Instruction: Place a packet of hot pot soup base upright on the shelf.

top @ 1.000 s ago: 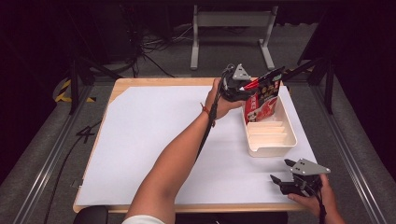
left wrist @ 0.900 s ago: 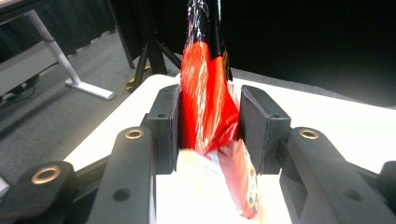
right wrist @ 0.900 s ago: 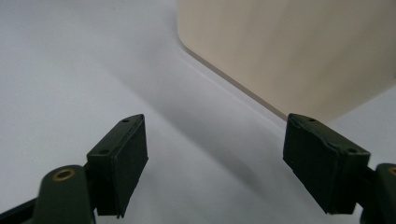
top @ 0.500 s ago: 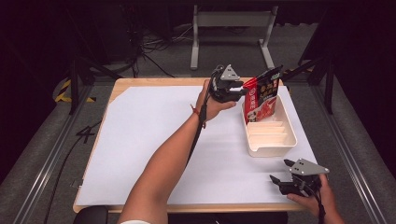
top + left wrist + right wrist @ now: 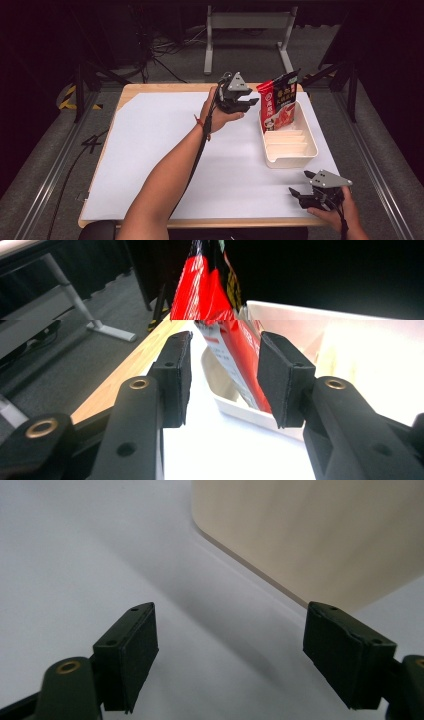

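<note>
Landmark: white ribbed tray (image 5: 290, 155), on the white sheet (image 5: 150, 150) that covers the table. Items listed from left to right.

1. Left gripper (image 5: 246, 102). Held up just left of the tray's far end. Jaws parted, gripping nothing, pointed at the packet.

2. Red snack packet (image 5: 278, 102). Stands upright in the tray's far end, leaning on the far wall, top well above the rim. Judged light, thin and crinkly, with a glossy film that could slip between pads. It would likely buckle if squeezed at mid-body. Best hold is judged to be the flat sealed top edge, or a side seam above the rim.

3. Right gripper (image 5: 305, 194). Low on the sheet, near the tray's near end. Jaws wide apart, empty.

View notes. The high view gives the whole layout and the bare ribbed slots in front of the packet. The left gripper view shows the packet (image 5: 235, 355) between the pads (image 5: 176, 377) but farther off, untouched. Its picture has a horizontal tear across the packet. The right gripper view shows the tray's outer wall (image 5: 310, 535) close ahead, and no packet.
</note>
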Demonstrator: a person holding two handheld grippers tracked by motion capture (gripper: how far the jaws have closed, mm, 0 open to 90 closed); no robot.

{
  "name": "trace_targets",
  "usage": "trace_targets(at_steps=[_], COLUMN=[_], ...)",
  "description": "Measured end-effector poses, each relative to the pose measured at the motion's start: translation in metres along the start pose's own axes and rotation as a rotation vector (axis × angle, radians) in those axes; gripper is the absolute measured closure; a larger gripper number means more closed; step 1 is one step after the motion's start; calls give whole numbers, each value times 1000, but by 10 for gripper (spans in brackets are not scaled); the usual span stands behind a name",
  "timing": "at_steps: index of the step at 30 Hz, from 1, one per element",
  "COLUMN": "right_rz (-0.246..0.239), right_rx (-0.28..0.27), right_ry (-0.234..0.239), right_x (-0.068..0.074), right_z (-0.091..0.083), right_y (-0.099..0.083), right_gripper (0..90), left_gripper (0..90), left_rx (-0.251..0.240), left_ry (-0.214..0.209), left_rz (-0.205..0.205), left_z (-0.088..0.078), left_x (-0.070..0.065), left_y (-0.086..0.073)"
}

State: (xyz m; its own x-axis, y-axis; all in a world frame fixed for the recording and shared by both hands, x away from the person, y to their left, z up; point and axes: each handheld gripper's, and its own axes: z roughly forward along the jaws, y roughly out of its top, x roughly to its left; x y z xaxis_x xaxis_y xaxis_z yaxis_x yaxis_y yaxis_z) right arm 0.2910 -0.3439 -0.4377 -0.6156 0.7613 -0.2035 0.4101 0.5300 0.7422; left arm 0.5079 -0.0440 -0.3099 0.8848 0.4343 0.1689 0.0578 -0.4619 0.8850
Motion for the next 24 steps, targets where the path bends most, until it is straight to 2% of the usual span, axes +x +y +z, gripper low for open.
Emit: trace_targets(at_steps=[11,16,18,20,24], right_rz=[9,11,14,15,15], right_rx=[-17,-12,-12,-14,-18], right_ry=[4,1,-2,-2,-7], right_x=[0,1,0,0,0], right_z=[-3,-3,-3,-3,-3], right_y=[1,0,0,0,-1], right_gripper=[217,217,217,217,217], left_gripper=[536,486,450,444,412], left_rx=[39,85,97,107,122], left_ry=[11,46,58,64,81], left_rz=[28,62,53,66,61], left_z=[-19,-32,-37,-42,-52], left_x=[-4,-2,-1,-1,0], left_y=[-13,-21,-26,-31,-42])
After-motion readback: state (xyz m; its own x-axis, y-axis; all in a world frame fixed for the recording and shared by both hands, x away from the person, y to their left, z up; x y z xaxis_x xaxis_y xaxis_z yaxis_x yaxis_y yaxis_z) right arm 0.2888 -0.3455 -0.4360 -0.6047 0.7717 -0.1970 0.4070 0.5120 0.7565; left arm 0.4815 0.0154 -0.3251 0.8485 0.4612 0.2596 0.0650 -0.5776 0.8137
